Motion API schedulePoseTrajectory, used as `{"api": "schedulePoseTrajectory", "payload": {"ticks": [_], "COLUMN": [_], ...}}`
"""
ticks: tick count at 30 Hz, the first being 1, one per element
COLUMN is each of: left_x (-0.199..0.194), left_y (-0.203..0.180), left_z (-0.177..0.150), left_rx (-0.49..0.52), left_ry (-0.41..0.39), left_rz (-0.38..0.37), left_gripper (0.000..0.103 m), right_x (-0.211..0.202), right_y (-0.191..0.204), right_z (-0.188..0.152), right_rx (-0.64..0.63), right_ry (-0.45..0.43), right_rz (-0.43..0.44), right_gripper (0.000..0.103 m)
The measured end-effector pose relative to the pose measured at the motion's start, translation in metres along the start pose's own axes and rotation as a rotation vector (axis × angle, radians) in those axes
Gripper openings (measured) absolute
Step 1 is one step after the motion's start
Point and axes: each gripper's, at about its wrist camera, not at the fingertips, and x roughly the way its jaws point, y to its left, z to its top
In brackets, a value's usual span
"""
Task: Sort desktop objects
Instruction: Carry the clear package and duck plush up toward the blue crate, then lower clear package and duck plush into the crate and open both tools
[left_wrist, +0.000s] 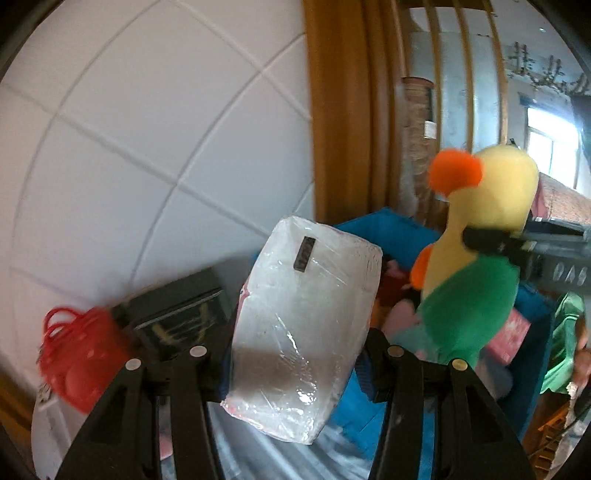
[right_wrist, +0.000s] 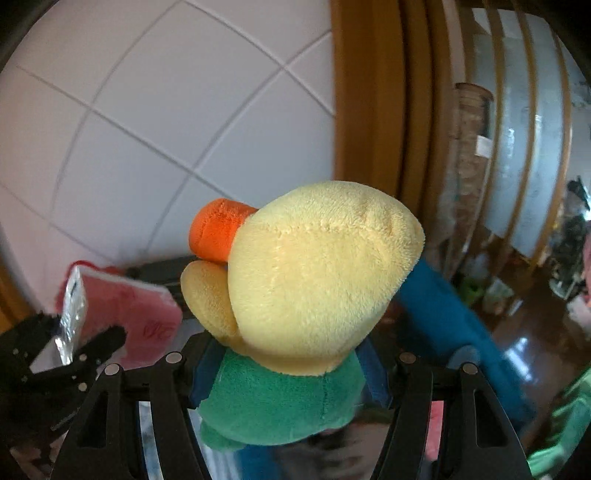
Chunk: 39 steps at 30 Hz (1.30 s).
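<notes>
A: Plush duck (right_wrist: 314, 295) sits between the right gripper's (right_wrist: 284, 373) fingers, pinched at the neck and green body. Long axis runs up out of the jaws, yellow head on top, orange beak pointing left toward the tiled wall (right_wrist: 147, 129).

B: And the left?

A: Left gripper (left_wrist: 295, 354) holds a clear-wrapped tissue pack (left_wrist: 303, 325). Pack is tilted, long axis leaning up and right, clamped near its lower half. Both sets of jaws are closed down to the width of their loads.

B: Where's the drop target?

A: Blue bin (left_wrist: 391, 229) lies behind and below both loads in the left wrist view. The duck hangs over its interior, right of the pack. Bin already holds some pink and red items, blurred.

B: Which arm is nearer?

A: Right, probably. The duck looks to be over the opening; the pack seems to sit at the bin's left edge. Depth is hard to judge.

B: Anything else around?

A: Red bag (left_wrist: 77, 354) and a dark box (left_wrist: 181, 314) left of the pack, against the wall. Neither is between the grippers and the bin.
</notes>
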Motion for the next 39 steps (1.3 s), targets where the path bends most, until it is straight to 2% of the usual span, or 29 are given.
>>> {"api": "schedulePoseTrajectory", "payload": {"ticks": [3, 9, 15, 18, 25, 28, 32, 34, 36, 39], "left_x": [0.033, 0.098, 0.157, 0.176, 0.203, 0.208, 0.212, 0.210, 0.207, 0.198], "left_y": [-0.041, -0.085, -0.111, -0.126, -0.133, -0.135, -0.142, -0.140, -0.138, -0.133], "left_z": [0.025, 0.047, 0.045, 0.043, 0.039, 0.037, 0.041, 0.042, 0.042, 0.040], "left_rx": [0.011, 0.033, 0.071, 0.085, 0.107, 0.126, 0.139, 0.140, 0.137, 0.133], "left_ry": [0.017, 0.084, 0.169, 0.202, 0.257, 0.269, 0.258, 0.257, 0.261, 0.249], "left_rz": [-0.031, -0.032, -0.030, -0.021, -0.026, -0.002, 0.017, 0.018, 0.017, 0.017], "left_gripper": [0.050, 0.050, 0.050, 0.050, 0.053, 0.057, 0.077, 0.077, 0.077, 0.077], "right_x": [0.025, 0.086, 0.146, 0.169, 0.204, 0.210, 0.215, 0.219, 0.219, 0.216], "right_y": [-0.024, -0.079, -0.110, -0.123, -0.132, -0.134, -0.134, -0.139, -0.141, -0.141], "right_z": [0.012, 0.023, 0.018, 0.012, 0.000, -0.004, -0.012, -0.012, -0.012, -0.009], "right_rx": [-0.008, -0.021, -0.026, -0.030, -0.030, -0.019, -0.015, -0.011, -0.004, -0.005], "right_ry": [0.022, 0.095, 0.175, 0.210, 0.295, 0.315, 0.333, 0.341, 0.334, 0.323], "right_rz": [-0.037, -0.083, -0.114, -0.131, -0.174, -0.173, -0.183, -0.191, -0.195, -0.188], "right_gripper": [0.066, 0.066, 0.066, 0.066, 0.067, 0.074, 0.082, 0.088, 0.099, 0.103]}}
